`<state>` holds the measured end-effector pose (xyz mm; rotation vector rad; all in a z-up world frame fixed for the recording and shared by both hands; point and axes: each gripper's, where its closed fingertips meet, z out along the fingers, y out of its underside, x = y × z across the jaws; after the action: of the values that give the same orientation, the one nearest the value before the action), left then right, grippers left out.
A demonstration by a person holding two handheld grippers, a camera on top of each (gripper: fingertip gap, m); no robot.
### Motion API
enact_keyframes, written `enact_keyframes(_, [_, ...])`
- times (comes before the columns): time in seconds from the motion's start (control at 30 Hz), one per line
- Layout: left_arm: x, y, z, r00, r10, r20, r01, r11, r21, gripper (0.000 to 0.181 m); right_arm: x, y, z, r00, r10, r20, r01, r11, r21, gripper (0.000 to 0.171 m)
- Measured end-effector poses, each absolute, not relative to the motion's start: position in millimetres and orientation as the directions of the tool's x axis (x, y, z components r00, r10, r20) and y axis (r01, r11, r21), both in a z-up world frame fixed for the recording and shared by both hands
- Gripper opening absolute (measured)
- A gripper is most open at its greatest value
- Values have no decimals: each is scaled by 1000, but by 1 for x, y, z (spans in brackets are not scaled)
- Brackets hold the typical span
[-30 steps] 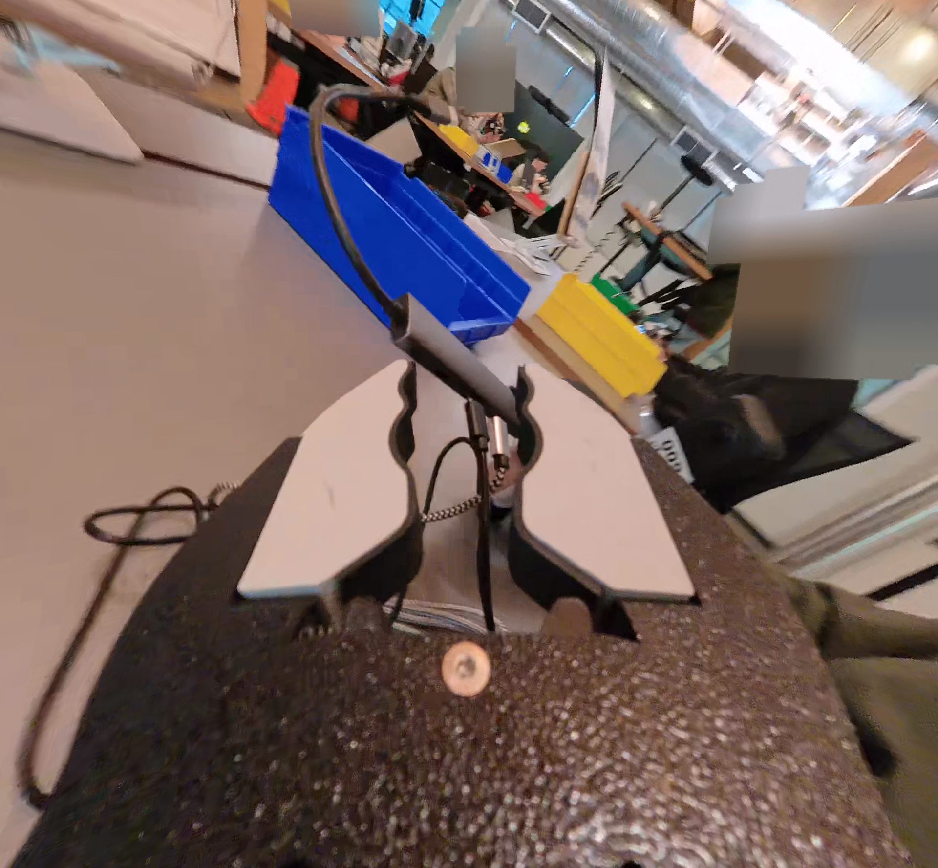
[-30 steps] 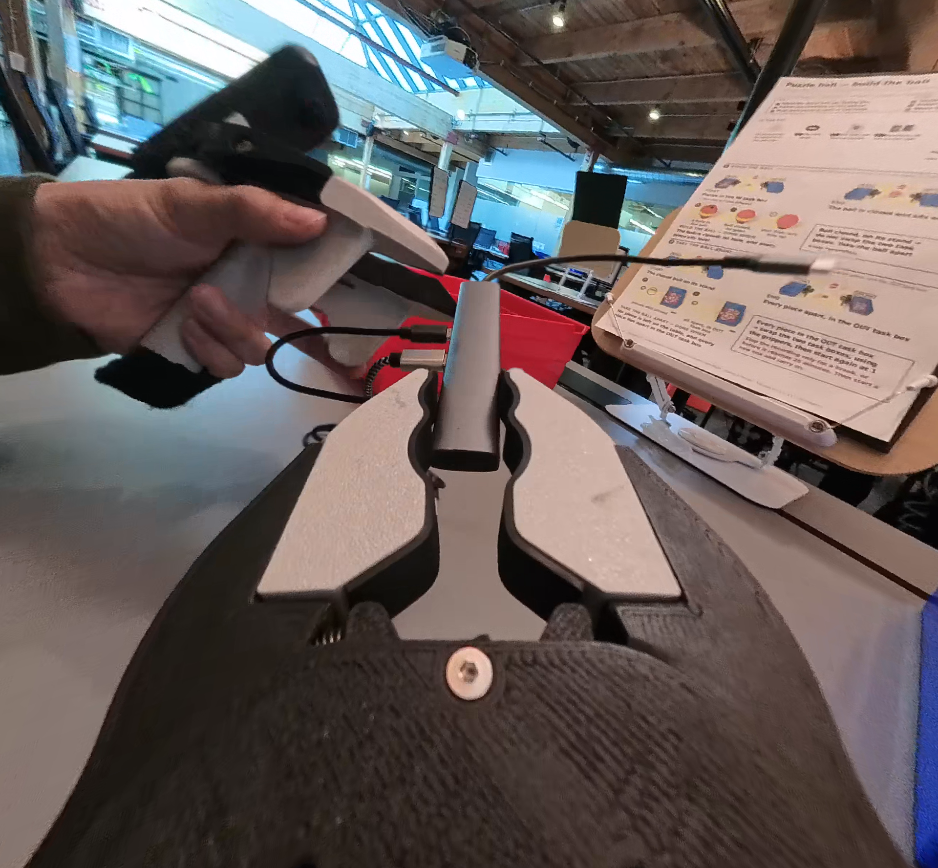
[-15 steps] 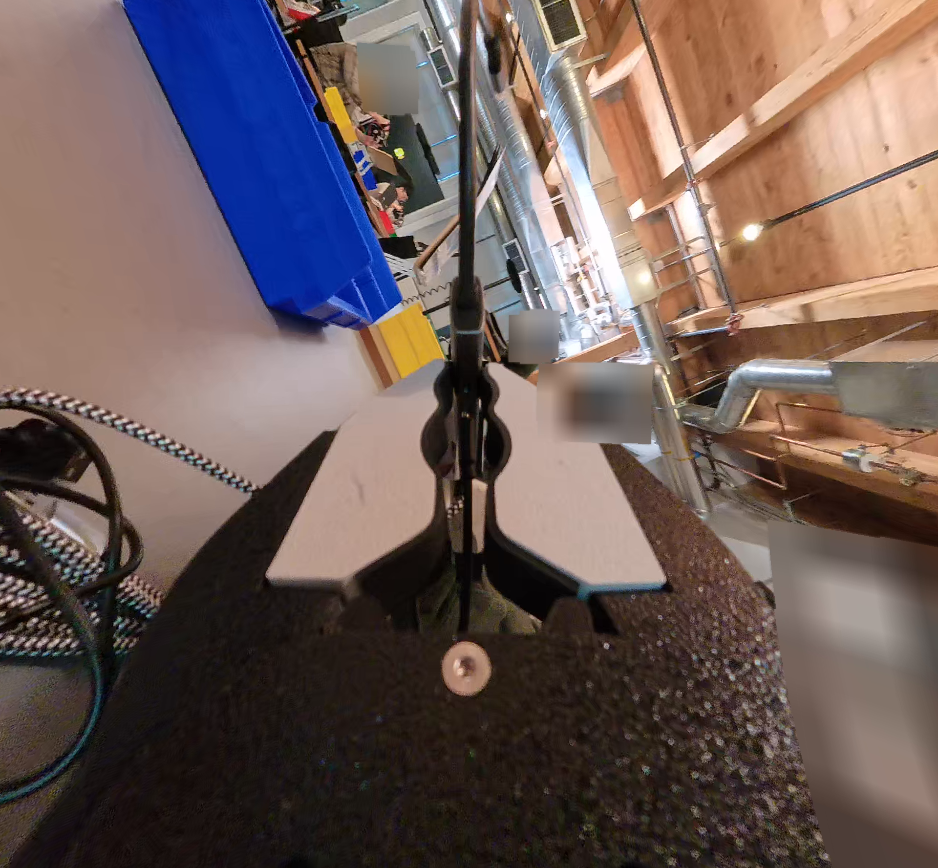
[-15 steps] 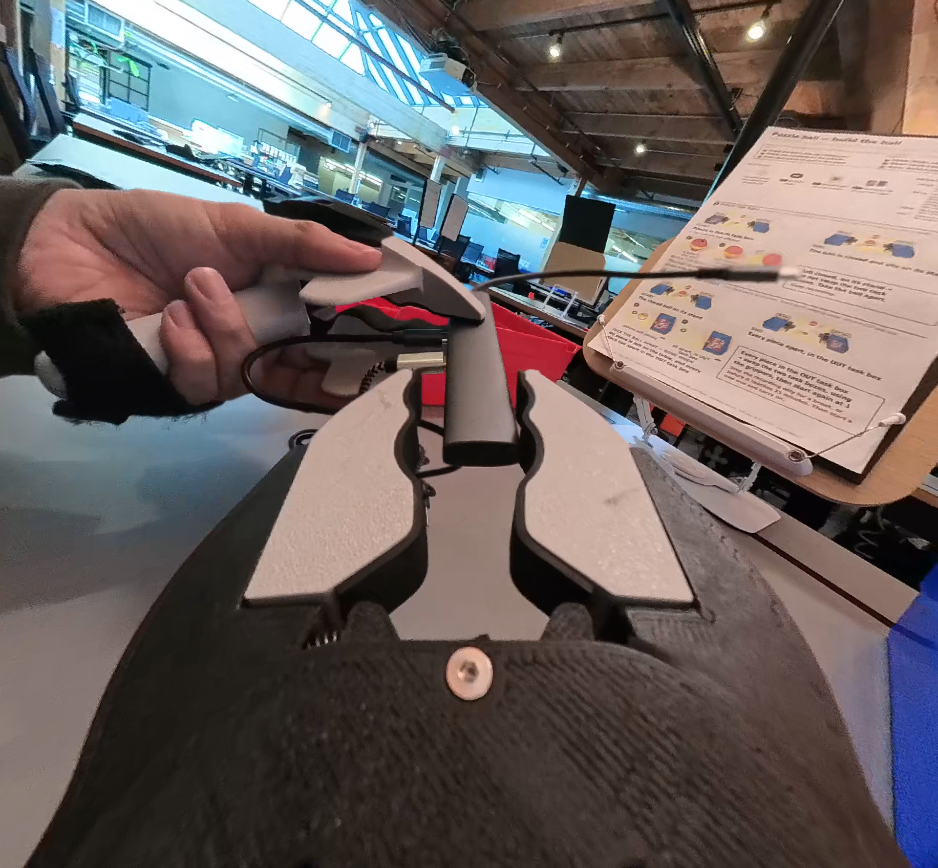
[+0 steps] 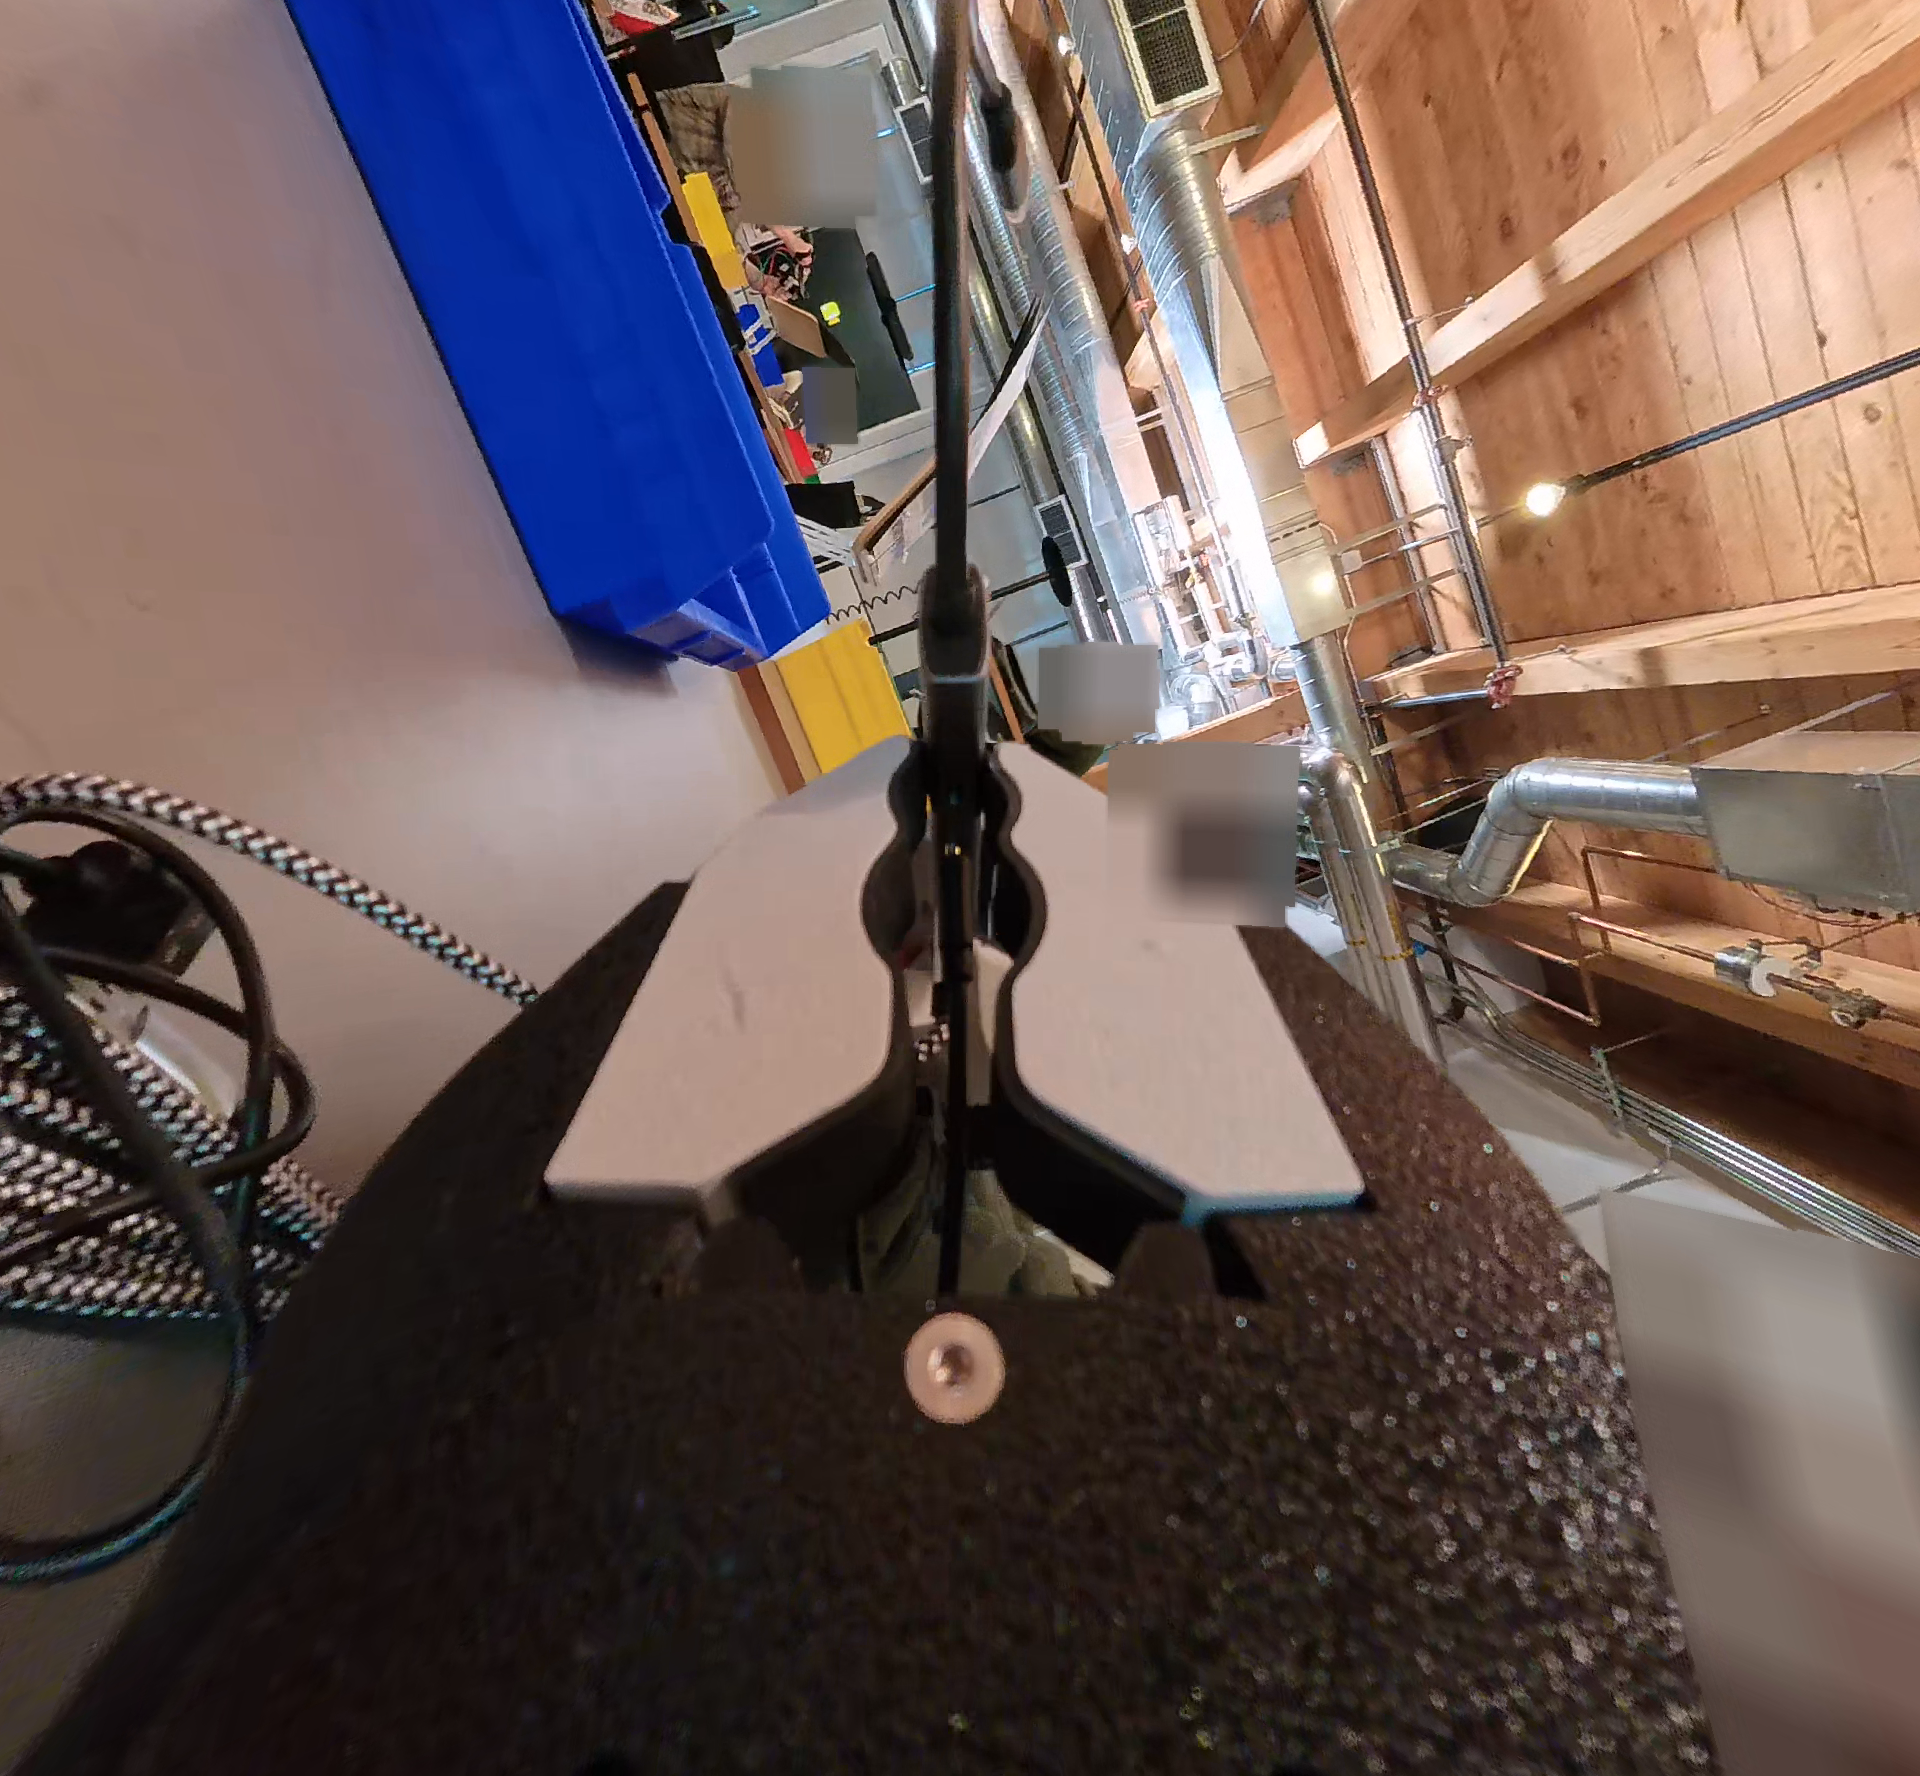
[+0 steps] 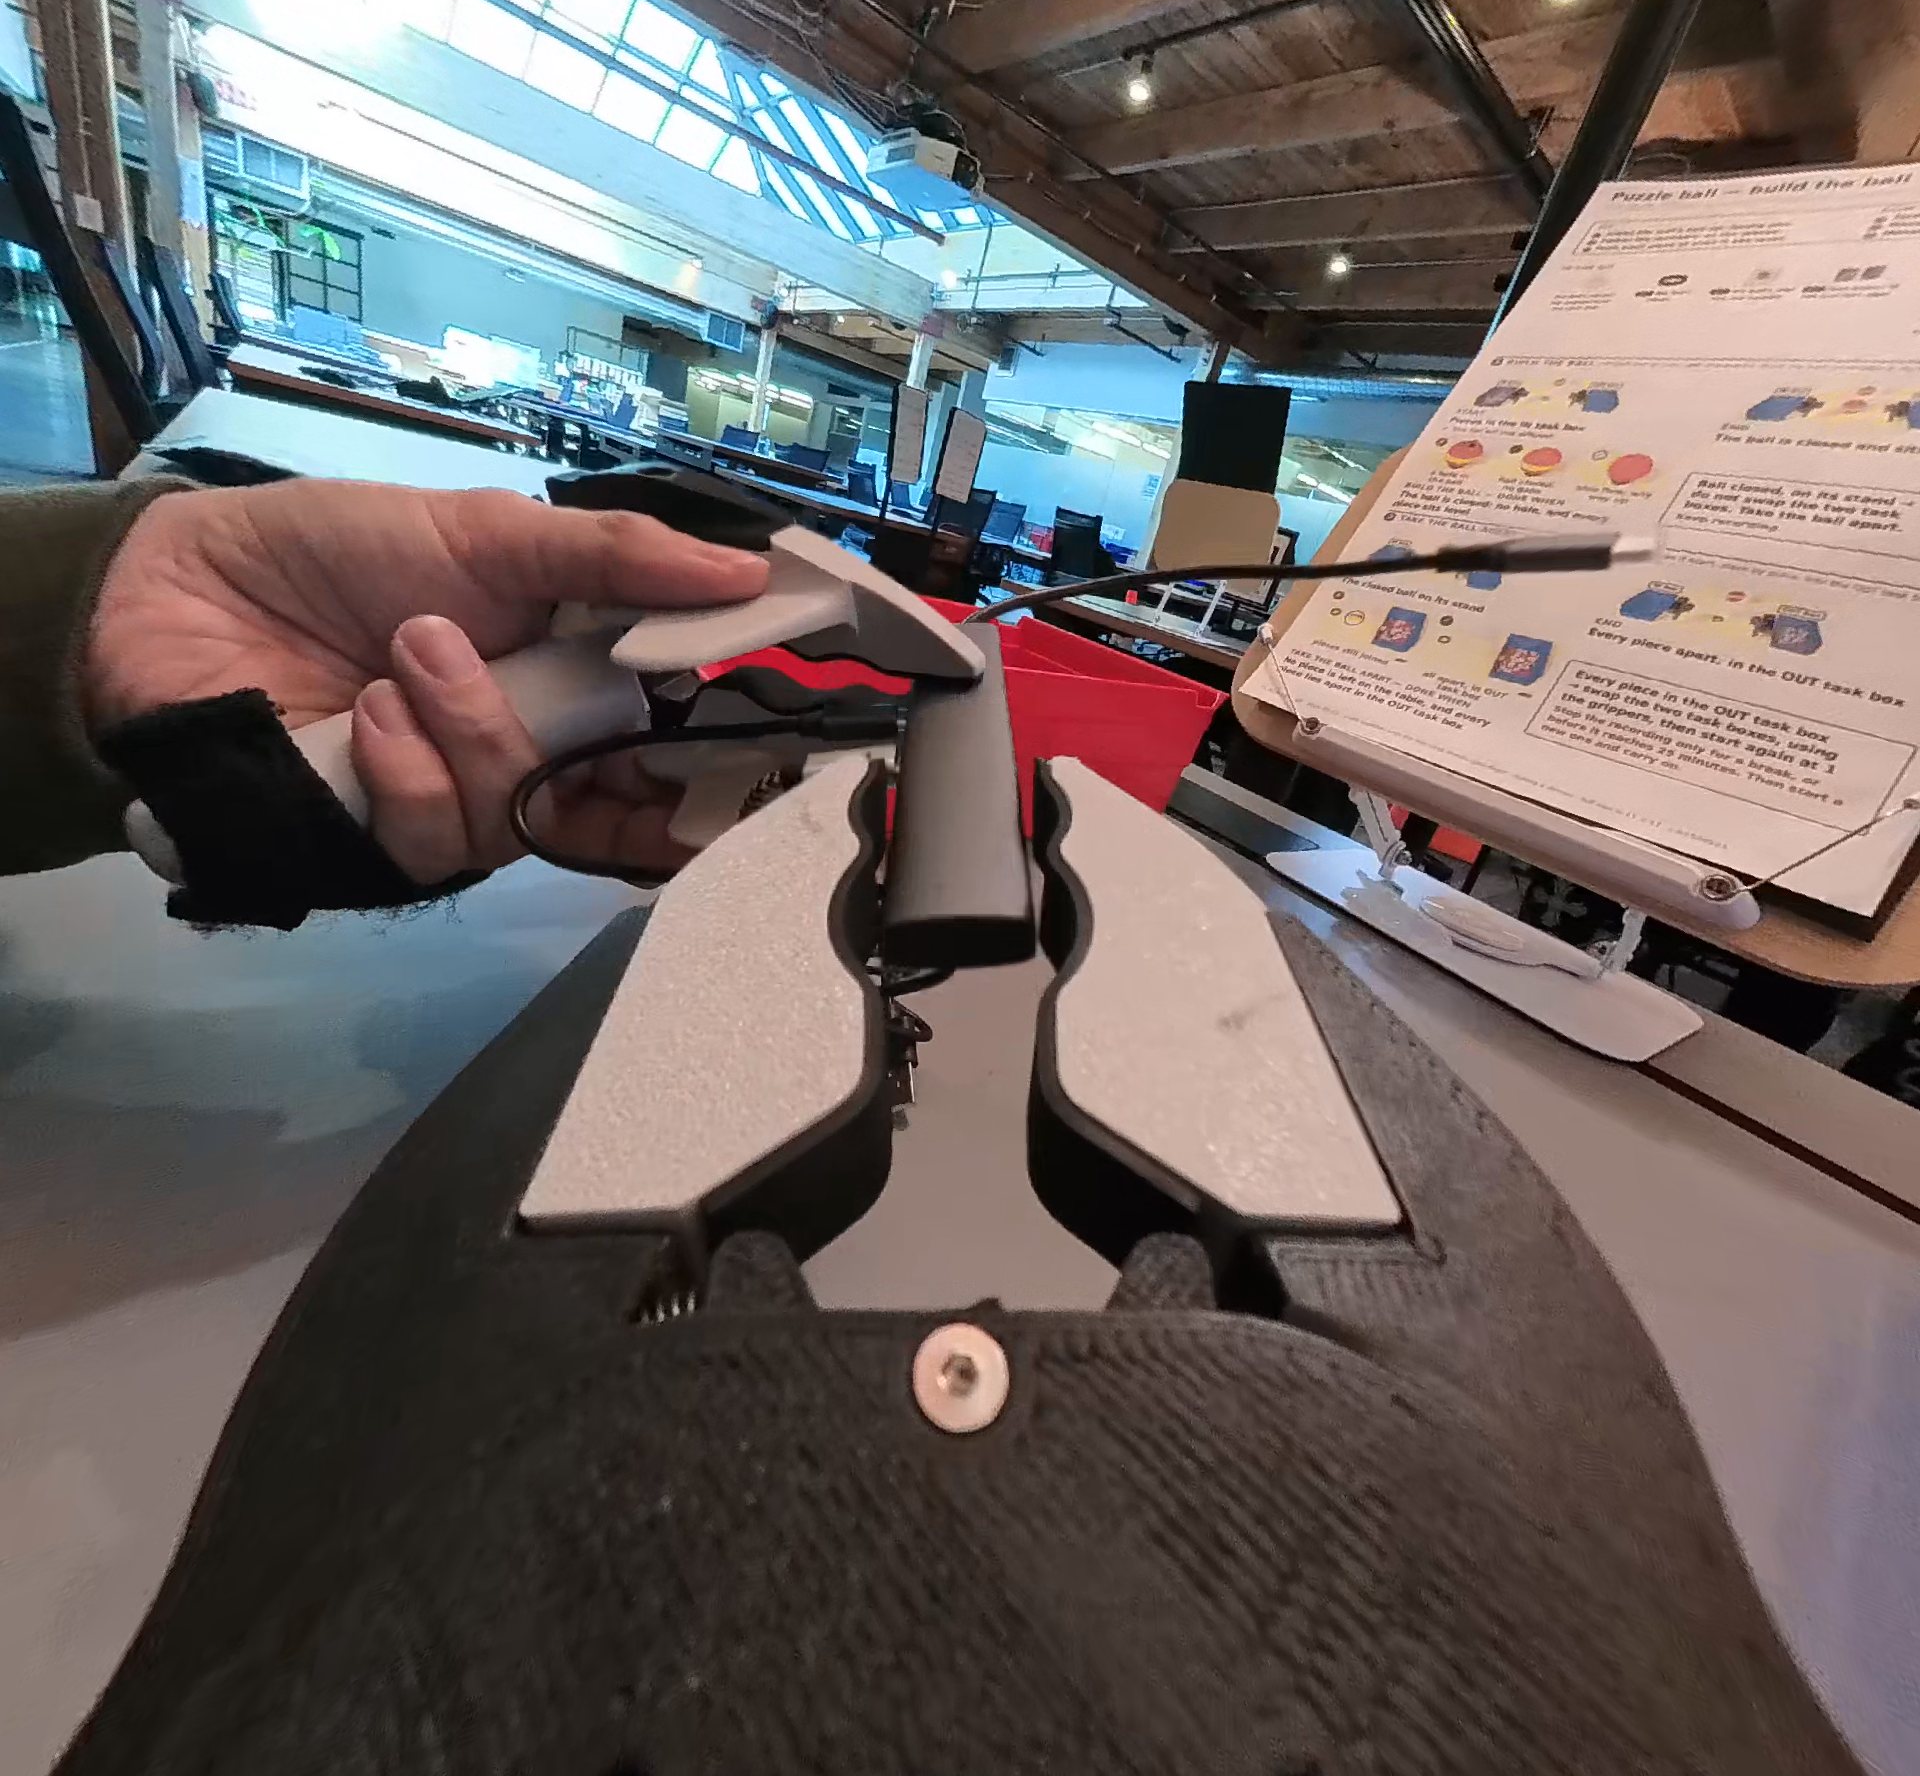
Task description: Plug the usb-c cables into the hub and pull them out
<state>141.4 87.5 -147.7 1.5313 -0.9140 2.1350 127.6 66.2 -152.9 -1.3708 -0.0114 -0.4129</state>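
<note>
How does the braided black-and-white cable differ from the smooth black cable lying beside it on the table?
The braided black-and-white cable has a woven, speckled sheath; the smooth black cable is plain. The braided one has a long straight stretch; the black one curls in loops. Both lie together on the grey table.

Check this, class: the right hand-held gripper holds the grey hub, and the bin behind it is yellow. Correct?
Not quite. In the right wrist view, the bin behind the hub is red, not yellow. The right hand-held gripper does hold the grey hub.
</note>
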Motion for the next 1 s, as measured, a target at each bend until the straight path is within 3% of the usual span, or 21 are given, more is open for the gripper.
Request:
enact_keyframes(0.67, [142,92,-146,-357,-227,906,-571,-714,-404,12,128,72,-162,936,-288,204,228,51,-972,25])
enact_keyframes(0.9, [147,106,-141,-423,-614,667,-360,-561,-745,24,138,66,-158,950,-304,68,107,112,-988,25])
enact_keyframes(1.0, [147,124,-138,-371,-791,487,-267,-411,-872,32,146,60,-155,939,-342,38,92,143,-985,25])
